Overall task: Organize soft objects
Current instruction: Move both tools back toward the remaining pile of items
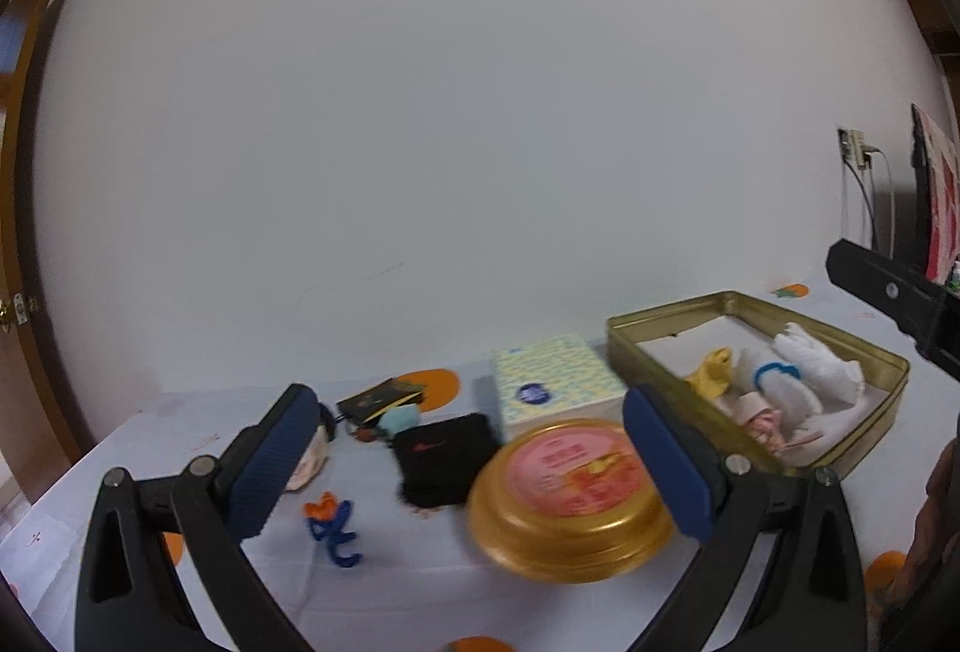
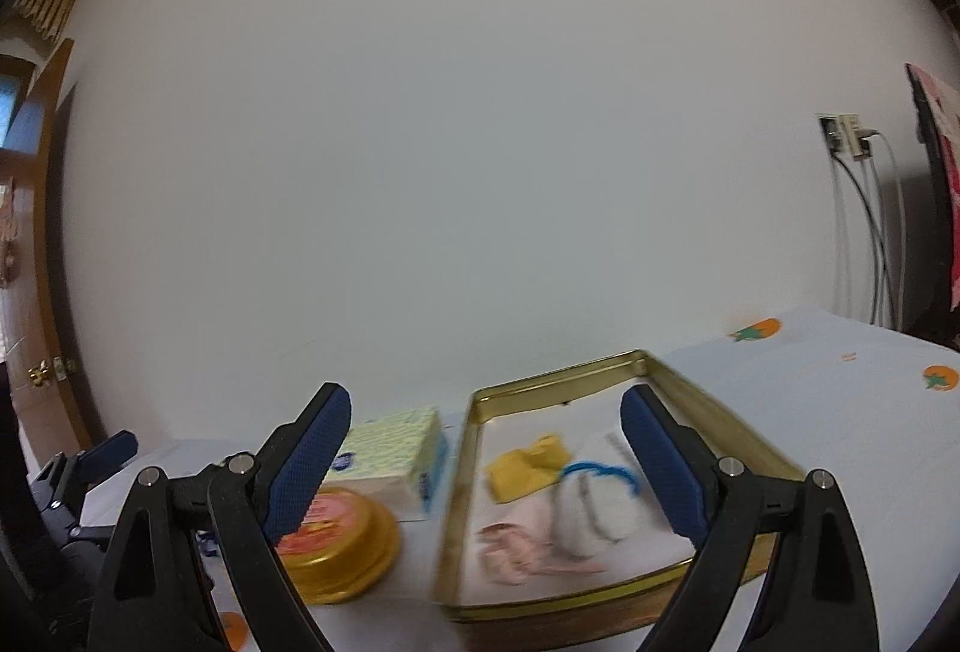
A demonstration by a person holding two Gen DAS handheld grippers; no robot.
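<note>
Left of the tin [image 1: 870, 400], loose things lie scattered on the desk [image 1: 420, 574]: a blue pipe-cleaner twist [image 1: 335, 529], a small plush face [image 1: 309, 463] partly hidden behind a finger, a black pouch [image 1: 447, 460], then a round gold box [image 1: 570, 502] just beside the tin, with a tissue box [image 1: 555, 379] behind it. Both the left tongs [image 1: 474, 457] and the right tongs [image 2: 486, 463] are spread wide and hold nothing. Inside the tin already rest a yellow piece [image 2: 525, 466], a white plush [image 2: 594, 508] with a blue loop, and something pink, seemingly gathered there as the sorted soft items. The left-hand pieces probably remain to collect.
</note>
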